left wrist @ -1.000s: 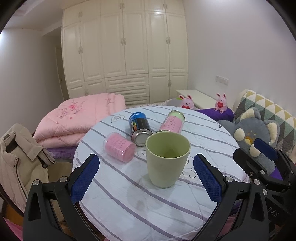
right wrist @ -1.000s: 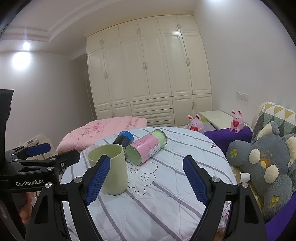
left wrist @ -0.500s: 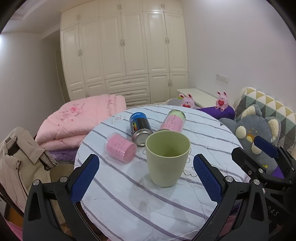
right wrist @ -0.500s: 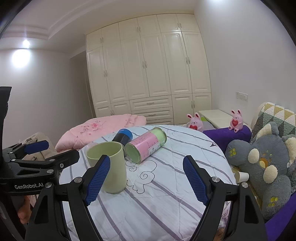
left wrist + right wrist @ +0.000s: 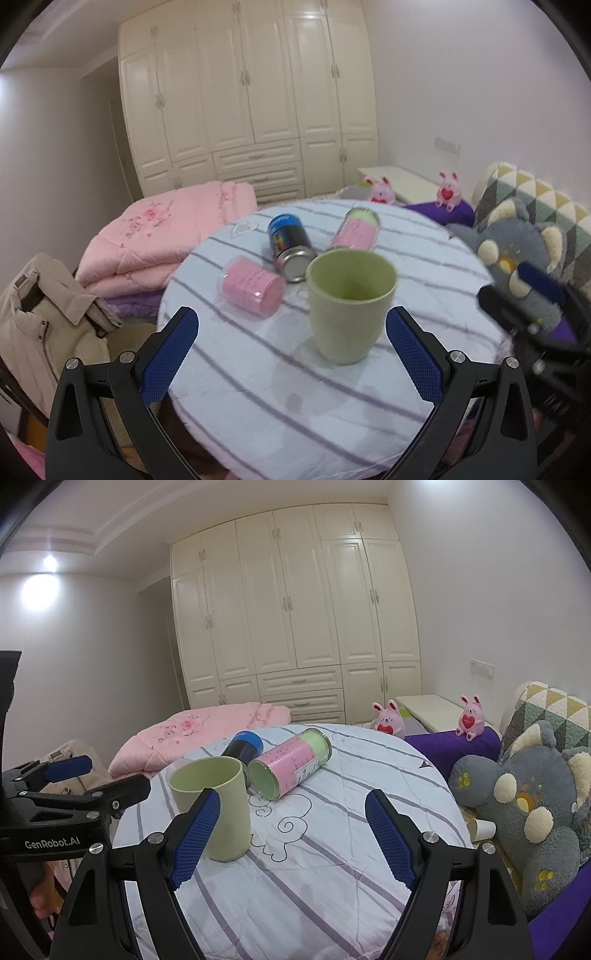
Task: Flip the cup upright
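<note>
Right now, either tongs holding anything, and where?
Nothing held. Left tongs and right tongs are both open; the cup stands upright, free on the table.

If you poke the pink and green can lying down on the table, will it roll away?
Probably yes: the pink and green can lies on its round side, so a sideways poke should roll it. The soft tablecloth may slow it. The blue can beside it could stop it.
</note>
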The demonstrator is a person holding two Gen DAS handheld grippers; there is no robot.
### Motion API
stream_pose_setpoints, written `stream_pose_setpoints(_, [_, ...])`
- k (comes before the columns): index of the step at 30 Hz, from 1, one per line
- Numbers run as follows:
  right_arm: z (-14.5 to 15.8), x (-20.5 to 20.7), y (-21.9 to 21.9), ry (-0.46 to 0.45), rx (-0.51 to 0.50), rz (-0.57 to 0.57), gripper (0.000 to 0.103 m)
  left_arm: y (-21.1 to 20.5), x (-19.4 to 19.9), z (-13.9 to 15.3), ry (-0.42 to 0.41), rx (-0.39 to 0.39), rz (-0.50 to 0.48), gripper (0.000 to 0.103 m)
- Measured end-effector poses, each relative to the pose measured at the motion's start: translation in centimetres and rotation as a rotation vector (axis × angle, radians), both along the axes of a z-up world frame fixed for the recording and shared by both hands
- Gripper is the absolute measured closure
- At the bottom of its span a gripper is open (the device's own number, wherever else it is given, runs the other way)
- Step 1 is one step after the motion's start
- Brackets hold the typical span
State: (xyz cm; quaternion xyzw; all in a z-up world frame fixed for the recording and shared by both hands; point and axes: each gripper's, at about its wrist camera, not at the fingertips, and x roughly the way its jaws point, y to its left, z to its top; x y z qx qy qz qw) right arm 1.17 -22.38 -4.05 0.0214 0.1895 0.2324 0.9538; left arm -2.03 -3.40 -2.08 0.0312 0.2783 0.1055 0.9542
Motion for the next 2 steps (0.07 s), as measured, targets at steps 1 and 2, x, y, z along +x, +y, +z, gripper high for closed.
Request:
stream_pose_setpoints(1, [-0.04,0.07,0.03,0.002,-0.002,0.000,0.021,0.20,-0.03,-0.22,0.007,0.010,0.006,0.000])
stream_pose_setpoints(2, [-0.08,0.12,0.08,0.003,-0.004,0.001,0.021,0.46,-0.07,-0.47,0.017,0.017,0.011,0.000])
